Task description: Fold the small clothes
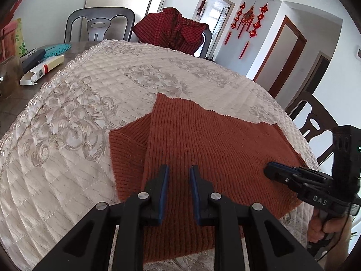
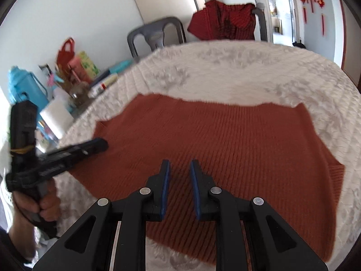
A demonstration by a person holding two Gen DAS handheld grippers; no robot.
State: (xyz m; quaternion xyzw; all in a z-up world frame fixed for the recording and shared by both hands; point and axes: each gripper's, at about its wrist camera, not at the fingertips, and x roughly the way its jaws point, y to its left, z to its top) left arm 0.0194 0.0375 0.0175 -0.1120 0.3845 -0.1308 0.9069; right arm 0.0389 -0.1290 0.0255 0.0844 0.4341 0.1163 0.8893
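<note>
A rust-orange ribbed knit garment [image 1: 214,144] lies flat on the cream quilted table cover [image 1: 74,103], with a sleeve part [image 1: 126,140] sticking out to its left. My left gripper [image 1: 179,171] is open and empty, just above the garment's near edge. My right gripper [image 2: 179,166] is open and empty above the garment [image 2: 225,140]. In the left wrist view the right gripper [image 1: 270,169] reaches over the garment's right side. In the right wrist view the left gripper [image 2: 101,143] sits at the garment's left edge.
A white box [image 1: 42,70], a dark case and clutter lie on the bare table at the far left. A grey chair [image 1: 99,24] and a chair draped with red checked cloth [image 1: 173,29] stand behind the table. Another chair [image 1: 313,122] is at the right.
</note>
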